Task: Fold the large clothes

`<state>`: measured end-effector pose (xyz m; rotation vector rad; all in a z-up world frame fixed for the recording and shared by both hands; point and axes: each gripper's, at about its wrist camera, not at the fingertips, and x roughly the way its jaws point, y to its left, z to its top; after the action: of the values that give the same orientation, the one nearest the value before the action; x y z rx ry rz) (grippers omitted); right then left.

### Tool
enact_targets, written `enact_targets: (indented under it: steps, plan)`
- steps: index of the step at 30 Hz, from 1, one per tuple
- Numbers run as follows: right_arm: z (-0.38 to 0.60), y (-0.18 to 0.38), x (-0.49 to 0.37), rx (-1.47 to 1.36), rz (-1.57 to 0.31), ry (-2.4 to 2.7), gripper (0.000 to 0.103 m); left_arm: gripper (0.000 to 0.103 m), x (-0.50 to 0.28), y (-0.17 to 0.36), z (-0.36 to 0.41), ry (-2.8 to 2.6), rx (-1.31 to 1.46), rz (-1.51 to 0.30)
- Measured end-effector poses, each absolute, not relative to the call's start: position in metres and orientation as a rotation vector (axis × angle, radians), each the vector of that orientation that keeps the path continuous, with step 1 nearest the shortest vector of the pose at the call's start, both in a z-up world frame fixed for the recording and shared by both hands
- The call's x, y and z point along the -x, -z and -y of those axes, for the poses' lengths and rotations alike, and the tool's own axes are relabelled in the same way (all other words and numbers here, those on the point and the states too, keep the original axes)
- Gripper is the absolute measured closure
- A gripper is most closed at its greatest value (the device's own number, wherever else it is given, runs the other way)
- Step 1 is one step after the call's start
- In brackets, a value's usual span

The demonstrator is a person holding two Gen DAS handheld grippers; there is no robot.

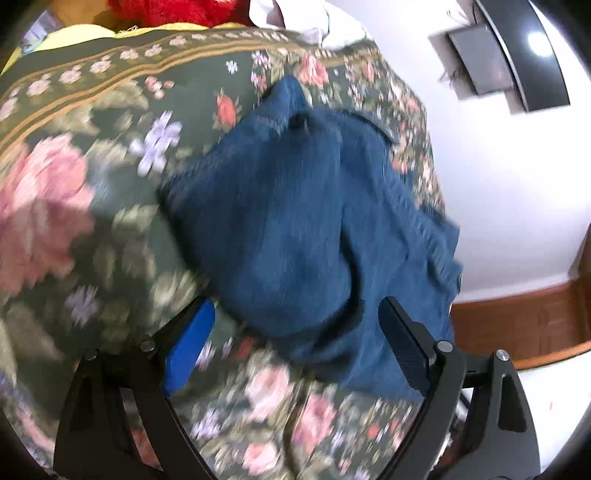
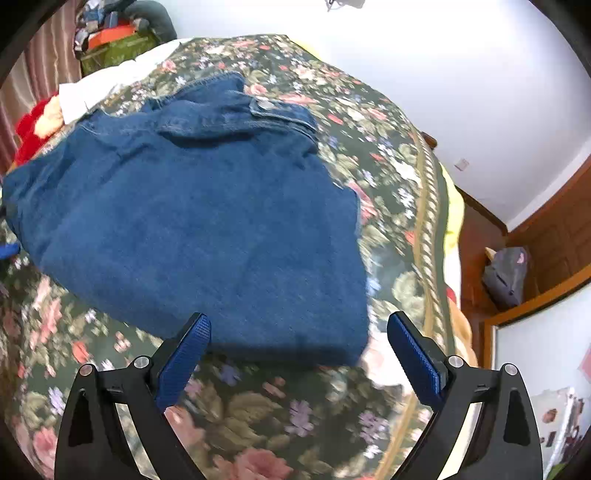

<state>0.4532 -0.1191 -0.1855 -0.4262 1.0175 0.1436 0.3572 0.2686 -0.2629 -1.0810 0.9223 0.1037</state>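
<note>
A blue denim jacket [image 1: 295, 221] lies in a folded heap on the floral bedspread [image 1: 92, 184]. In the right wrist view the jacket [image 2: 192, 221] shows as a broad folded block with its collar and a buttoned pocket flap at the far side. My left gripper [image 1: 295, 310] is open and empty, its fingers just above the jacket's near edge. My right gripper [image 2: 299, 325] is open and empty, hovering at the jacket's near right corner. Neither gripper holds cloth.
The dark green floral bedspread [image 2: 295, 424] covers the bed. A red fluffy item [image 1: 173, 11] and white cloth [image 1: 306, 22] lie at the bed's far end. A wooden ledge with a grey bag [image 2: 506, 273] stands to the right. White wall [image 2: 443, 74] is behind.
</note>
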Motion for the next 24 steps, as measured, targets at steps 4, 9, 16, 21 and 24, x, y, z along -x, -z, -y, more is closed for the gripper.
enact_targets:
  steps: [4, 9, 16, 21, 24]
  plan:
    - [0.113, 0.175, -0.452, 0.385, -0.997, -0.194, 0.007, 0.014, -0.375, 0.262, -0.273, -0.147, 1.089, -0.868]
    - [0.077, 0.164, -0.461, 0.278, -0.989, -0.328, 0.007, 0.015, -0.398, 0.259, -0.274, -0.268, 1.022, -0.857]
    - [-0.001, 0.179, -0.471, 0.306, -0.987, -0.457, 0.007, 0.056, -0.408, 0.249, -0.277, -0.445, 0.918, -0.834]
    - [-0.030, 0.219, -0.480, 0.476, -1.016, -0.393, 0.007, 0.068, -0.397, 0.237, -0.286, -0.376, 0.923, -0.802]
    - [-0.023, 0.236, -0.479, 0.452, -1.026, -0.399, 0.002, 0.071, -0.396, 0.217, -0.285, -0.318, 0.882, -0.764]
